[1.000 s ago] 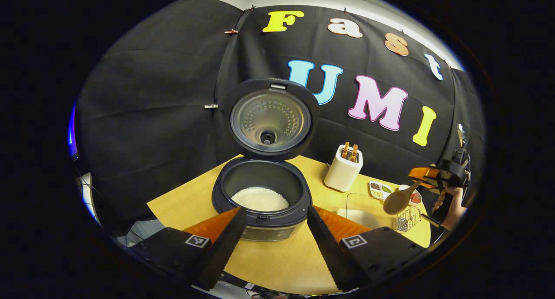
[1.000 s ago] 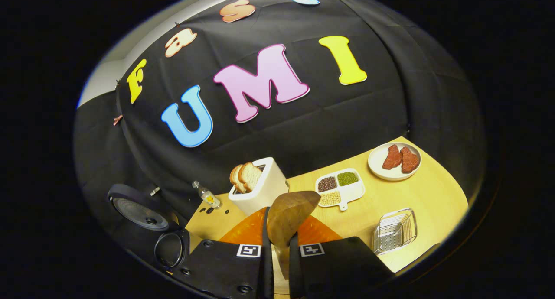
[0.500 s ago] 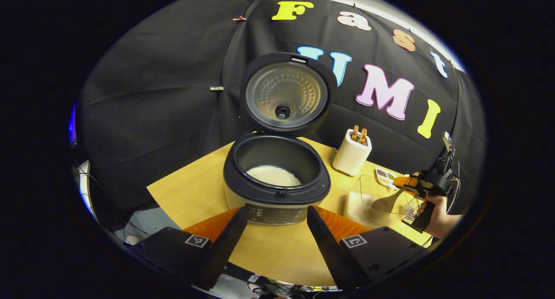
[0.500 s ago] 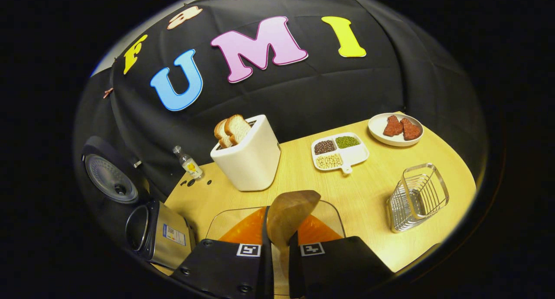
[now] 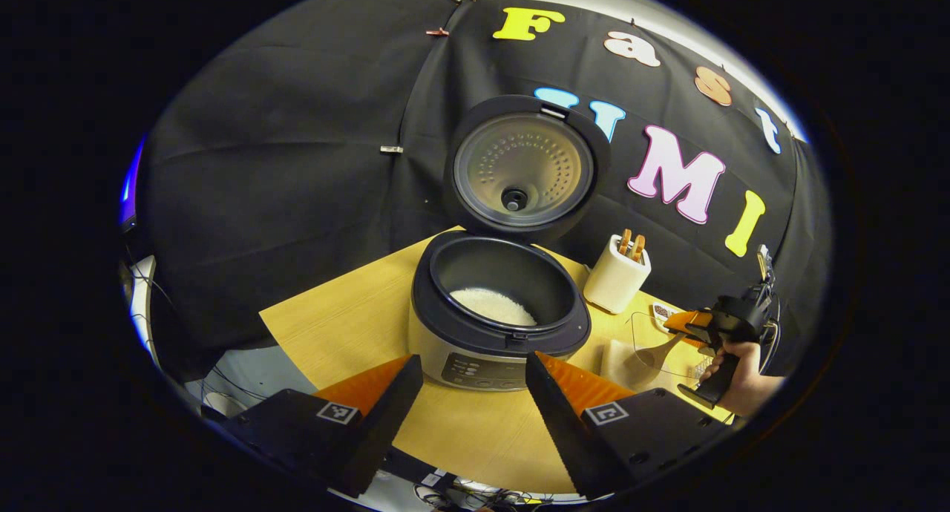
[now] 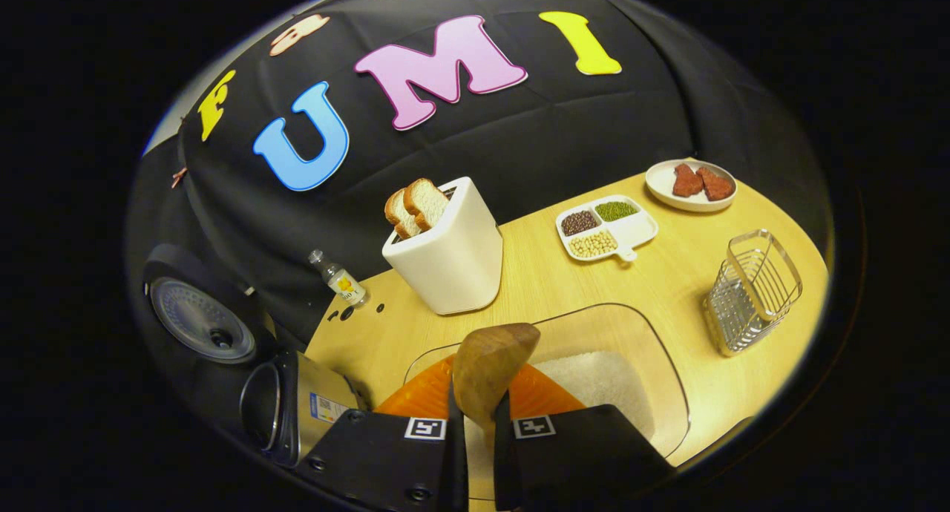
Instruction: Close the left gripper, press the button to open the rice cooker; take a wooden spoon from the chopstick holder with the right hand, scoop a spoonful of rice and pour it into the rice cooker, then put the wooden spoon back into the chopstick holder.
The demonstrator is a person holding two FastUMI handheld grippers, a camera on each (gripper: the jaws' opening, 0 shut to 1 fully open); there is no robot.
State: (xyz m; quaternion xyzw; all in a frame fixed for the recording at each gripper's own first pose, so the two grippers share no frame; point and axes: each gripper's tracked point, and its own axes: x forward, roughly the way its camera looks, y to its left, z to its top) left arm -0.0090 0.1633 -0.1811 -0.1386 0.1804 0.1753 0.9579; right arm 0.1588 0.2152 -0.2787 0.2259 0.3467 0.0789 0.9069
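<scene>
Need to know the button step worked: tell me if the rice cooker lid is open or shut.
Open. The lid stands upright behind the rice cooker, exposing rice inside.

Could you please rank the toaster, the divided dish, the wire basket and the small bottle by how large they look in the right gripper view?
1. Toaster
2. Wire basket and divided dish: they look about alike, so I won't rank them.
3. Small bottle

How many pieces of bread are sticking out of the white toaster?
2. Both bread slices stand side by side in the top of the white toaster, poking out at its left end, behind the clear rice container. More could be hidden inside.
</scene>
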